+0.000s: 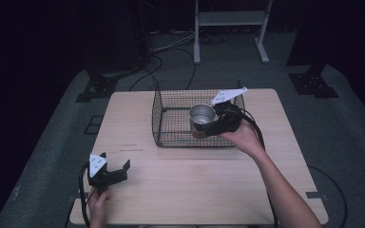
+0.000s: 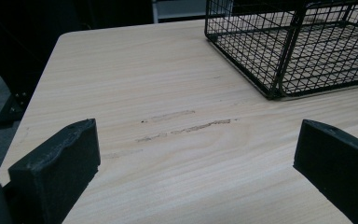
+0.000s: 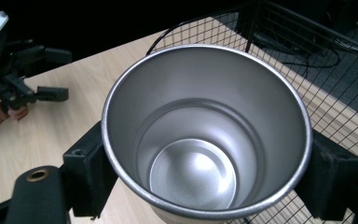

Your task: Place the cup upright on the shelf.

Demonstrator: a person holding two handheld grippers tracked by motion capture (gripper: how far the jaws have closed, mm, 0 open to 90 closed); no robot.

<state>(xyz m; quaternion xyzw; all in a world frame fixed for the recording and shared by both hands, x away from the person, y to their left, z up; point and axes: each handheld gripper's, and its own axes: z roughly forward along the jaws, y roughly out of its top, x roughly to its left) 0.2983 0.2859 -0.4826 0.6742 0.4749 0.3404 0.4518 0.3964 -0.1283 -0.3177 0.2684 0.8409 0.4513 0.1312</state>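
A shiny steel cup (image 1: 202, 116) hangs inside the black wire basket (image 1: 171, 95), held upright with its mouth up. My right gripper (image 1: 214, 124) is shut on the steel cup (image 3: 205, 135), one black jaw pressed to each side of its wall. The cup is empty inside. My left gripper (image 1: 115, 170) rests near the table's front left corner, open with nothing between its jaws; the left gripper (image 3: 51, 77) is also in the right gripper view at far left. In the left gripper view the jaws stand wide apart over bare wood, the wire basket (image 2: 289, 46) ahead to the right.
The light wooden table (image 1: 195, 180) has a few faint scuff marks (image 2: 186, 126) in front of the basket. Beyond the table stand a white frame (image 1: 230, 28) and cables on grey floor. The right forearm (image 1: 285, 194) crosses the table's right side.
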